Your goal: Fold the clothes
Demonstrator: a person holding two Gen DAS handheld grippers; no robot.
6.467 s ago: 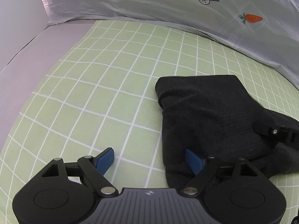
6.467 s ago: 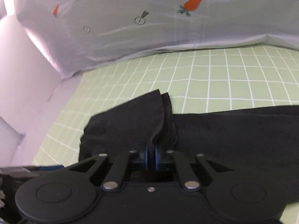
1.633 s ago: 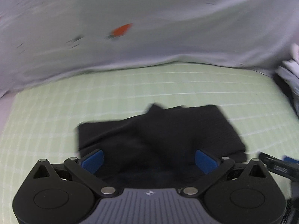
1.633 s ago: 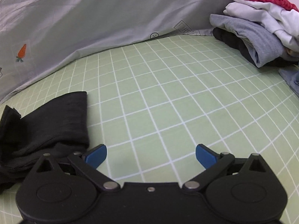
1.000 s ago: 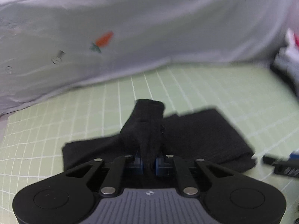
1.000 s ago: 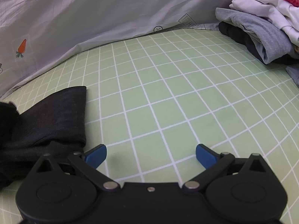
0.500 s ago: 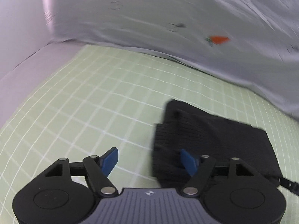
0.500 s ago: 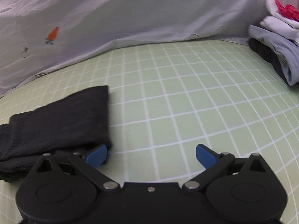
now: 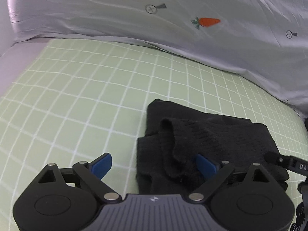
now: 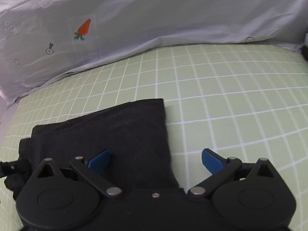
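A black knit garment [image 9: 211, 134] lies folded on the green checked sheet [image 9: 77, 96], with a loose flap bunched at its near left end. My left gripper [image 9: 154, 165] hangs over that end with its jaws opening. The garment's left edge lies between the blue pads, and neither presses on it. In the right wrist view the same garment [image 10: 115, 134] fills the lower left. My right gripper [image 10: 156, 160] stands open across its right edge, left pad over the cloth, right pad over bare sheet. The right gripper's fingertip [image 9: 279, 160] shows at the left view's right edge.
A grey cover with carrot prints [image 9: 192, 19] rises along the far side of the bed, also seen in the right wrist view [image 10: 134, 19]. A lilac wall [image 9: 11, 57] borders the left. Green sheet [image 10: 231, 96] extends right of the garment. Dark clothing [image 10: 305, 52] shows at the far right edge.
A second ago my left gripper was shut on a raised fold of the black garment; it has let go, opened and swung left. My right gripper, still open, has moved left over the garment's right edge.
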